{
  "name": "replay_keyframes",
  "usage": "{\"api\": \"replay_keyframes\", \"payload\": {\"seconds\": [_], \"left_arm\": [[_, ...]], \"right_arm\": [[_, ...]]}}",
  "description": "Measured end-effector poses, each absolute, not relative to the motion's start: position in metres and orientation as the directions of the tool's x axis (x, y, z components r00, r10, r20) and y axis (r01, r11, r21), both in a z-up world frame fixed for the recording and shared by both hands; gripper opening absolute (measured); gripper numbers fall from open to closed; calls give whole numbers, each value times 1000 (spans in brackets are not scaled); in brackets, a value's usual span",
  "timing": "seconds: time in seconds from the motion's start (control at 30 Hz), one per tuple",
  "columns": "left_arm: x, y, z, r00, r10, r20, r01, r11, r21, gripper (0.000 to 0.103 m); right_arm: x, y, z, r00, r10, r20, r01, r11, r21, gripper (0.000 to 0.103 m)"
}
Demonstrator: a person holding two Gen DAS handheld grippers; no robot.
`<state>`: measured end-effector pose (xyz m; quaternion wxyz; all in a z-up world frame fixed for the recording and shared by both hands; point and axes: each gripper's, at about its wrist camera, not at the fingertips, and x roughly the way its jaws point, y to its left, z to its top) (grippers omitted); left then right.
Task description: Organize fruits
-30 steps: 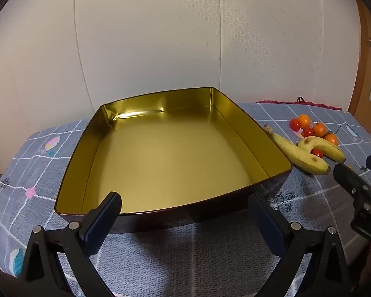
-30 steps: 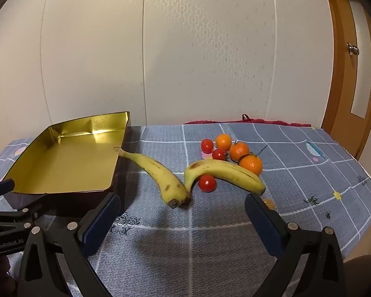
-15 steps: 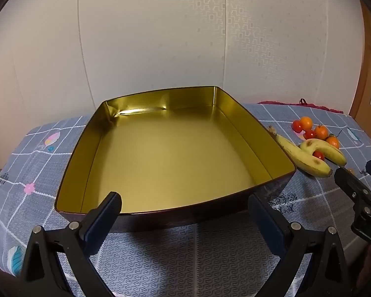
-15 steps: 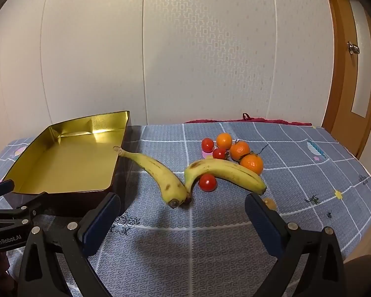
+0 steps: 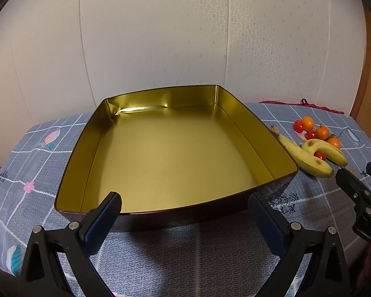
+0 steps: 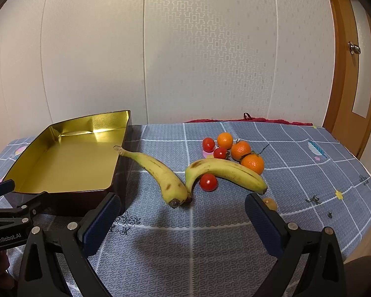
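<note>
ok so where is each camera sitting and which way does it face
Left wrist: rides the left claw, open, facing the gold tin tray head-on; the right claw pokes in at the right edge.
Right wrist: rides the right claw, open, facing the bananas, tangerines and cherry tomatoes; the left claw shows lower left.
Shared: tray, fruit, the blue checked tablecloth.
</note>
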<state>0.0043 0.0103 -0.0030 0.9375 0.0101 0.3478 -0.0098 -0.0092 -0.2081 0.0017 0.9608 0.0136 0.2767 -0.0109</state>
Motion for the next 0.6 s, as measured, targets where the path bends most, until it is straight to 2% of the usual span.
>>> {"api": "replay_keyframes", "payload": {"seconds": [0.6], "left_arm": [[4, 11, -3, 757, -10, -653, 24, 1000, 13, 103]], "right_arm": [[-10, -208, 4, 848, -11, -530, 25, 999, 20, 102]]}}
